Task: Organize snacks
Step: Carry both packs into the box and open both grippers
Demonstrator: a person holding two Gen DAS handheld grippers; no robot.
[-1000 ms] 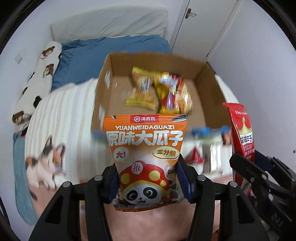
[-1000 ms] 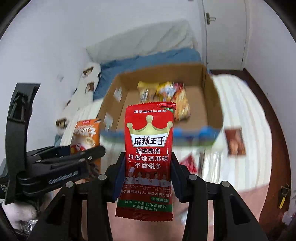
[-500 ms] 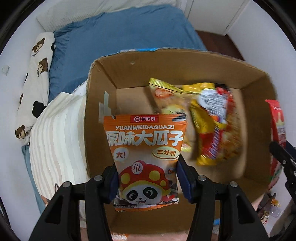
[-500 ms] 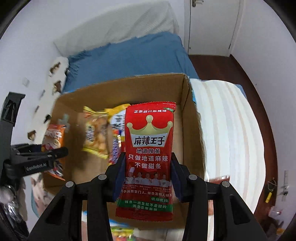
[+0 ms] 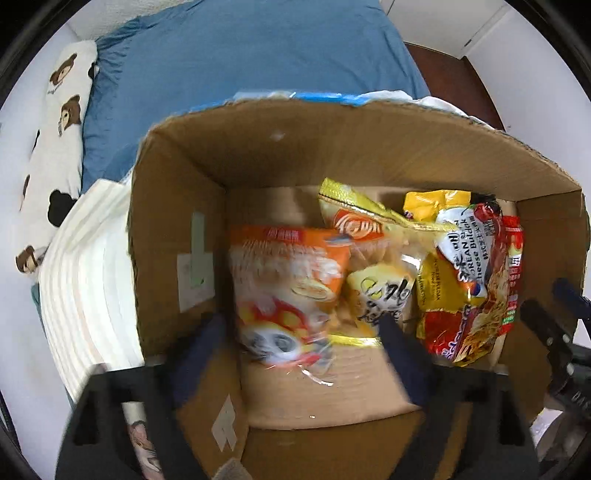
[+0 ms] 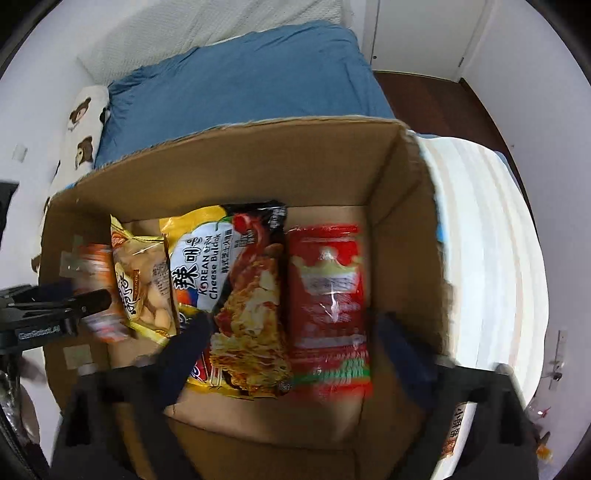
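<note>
An open cardboard box (image 5: 332,155) sits on the bed below both grippers. My left gripper (image 5: 301,358) points down into it, jaws opening. The orange panda seed packet (image 5: 284,295) is blurred between the spread fingers, free of the pads, at the box's left side. My right gripper (image 6: 293,354) is also opening. The red spicy-strip packet (image 6: 328,306) is loose and blurred over the box floor at the right. A cheese noodle packet (image 6: 240,295) and a yellow snack bag (image 6: 144,280) lie between the two packets. The left gripper (image 6: 55,306) shows at the right wrist view's left edge.
The box (image 6: 258,162) rests on a striped blanket (image 5: 85,295), with a blue sheet (image 5: 240,55) and a bear-print pillow (image 5: 59,129) beyond. White doors (image 6: 424,29) and dark wooden floor (image 6: 424,99) lie past the bed. Another snack packet (image 6: 458,424) lies outside the box at lower right.
Both grippers moved forward and down over the box and opened. The orange packet and the red packet left the pads and now fall blurred into the box.
</note>
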